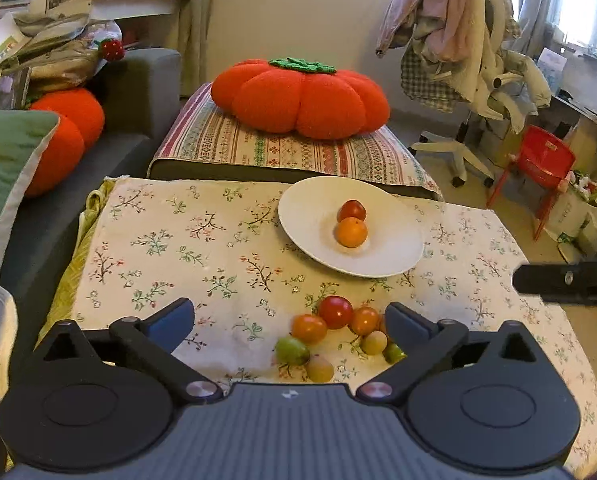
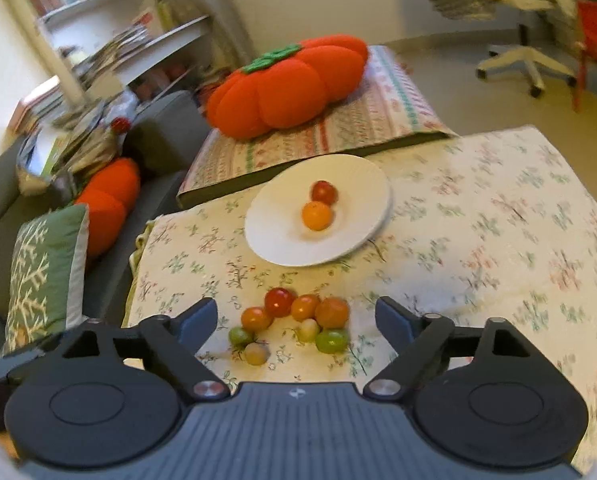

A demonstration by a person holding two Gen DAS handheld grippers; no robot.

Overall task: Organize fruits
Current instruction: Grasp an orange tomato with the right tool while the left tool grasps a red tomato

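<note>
A white plate (image 1: 394, 256) sits on the floral tablecloth and holds a red fruit (image 1: 352, 210) and an orange fruit (image 1: 351, 232). In front of it lies a cluster of several small fruits: a red one (image 1: 335, 311), orange ones (image 1: 309, 328), green and pale yellow ones (image 1: 291, 350). My left gripper (image 1: 290, 320) is open and empty just above the near side of the cluster. My right gripper (image 2: 296, 316) is open and empty over the same cluster (image 2: 294, 320), with the plate (image 2: 274, 240) beyond. The view is blurred.
A large orange pumpkin cushion (image 1: 300, 98) lies on a striped ottoman (image 1: 282, 152) behind the table. A grey sofa with cushions (image 1: 58, 128) is to the left. An office chair draped with clothes (image 1: 458, 40) and a red stool (image 1: 538, 164) stand to the right.
</note>
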